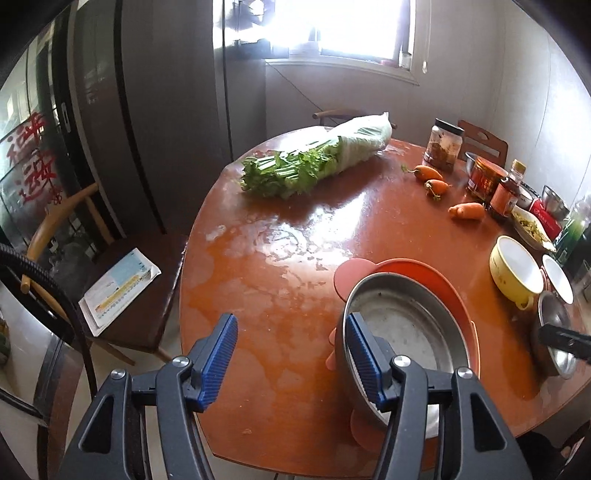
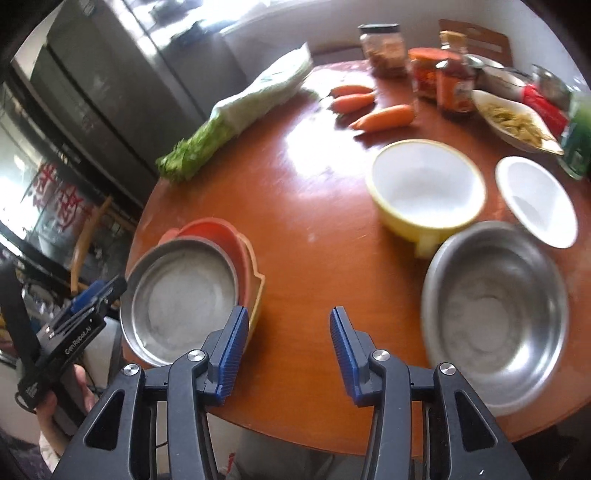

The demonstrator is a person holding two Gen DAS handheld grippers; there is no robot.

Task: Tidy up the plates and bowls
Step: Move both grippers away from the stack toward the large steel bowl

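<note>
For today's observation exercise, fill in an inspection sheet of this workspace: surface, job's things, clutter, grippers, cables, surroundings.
Surface: round wooden table, worn finish.
Job's things: steel plate stacked on orange plates; yellow bowl, white bowl, steel bowl apart.
Clutter: cabbage, carrots, jars.
Grippers: left gripper and right gripper open, holding nothing.
Cables: black hose.
Surroundings: chair with leaflet, window.
</note>
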